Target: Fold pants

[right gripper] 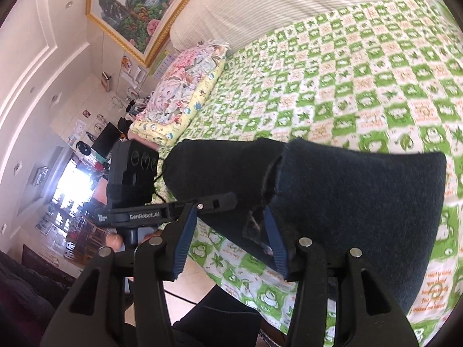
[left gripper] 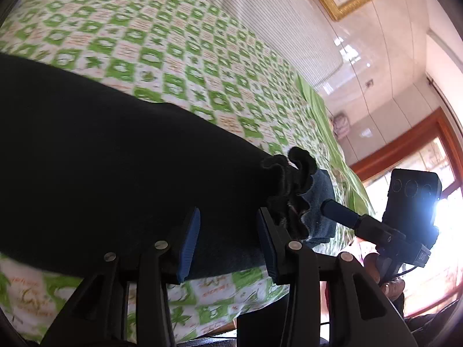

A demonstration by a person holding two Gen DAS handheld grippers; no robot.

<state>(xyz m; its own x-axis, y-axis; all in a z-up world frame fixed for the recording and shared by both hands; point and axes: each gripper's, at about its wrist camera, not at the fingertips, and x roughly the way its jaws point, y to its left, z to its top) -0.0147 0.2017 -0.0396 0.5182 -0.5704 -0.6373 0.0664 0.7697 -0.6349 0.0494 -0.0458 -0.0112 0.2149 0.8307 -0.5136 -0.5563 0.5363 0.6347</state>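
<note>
Black pants (left gripper: 115, 159) lie folded across the green-and-white checked bed cover (left gripper: 173, 43), near the bed's front edge. My left gripper (left gripper: 228, 243) is open, its blue pads apart over the pants' near edge with dark fabric lying between them. The gathered waistband (left gripper: 292, 179) bunches at the right end, against a pad of my right gripper (left gripper: 327, 211). In the right wrist view the pants (right gripper: 361, 196) fill the centre. My right gripper (right gripper: 230, 243) is open, with a bunch of fabric by its right pad. A finger (right gripper: 217, 199) of the left gripper reaches over the pants.
A flowered pillow (right gripper: 185, 86) lies at the bed's far left, below a gold-framed painting (right gripper: 136, 5). A striped bolster (right gripper: 289, 0) runs along the far side. Tiled floor (right gripper: 191, 286) shows beyond the bed edge. A person's hand (left gripper: 387, 280) grips the right tool.
</note>
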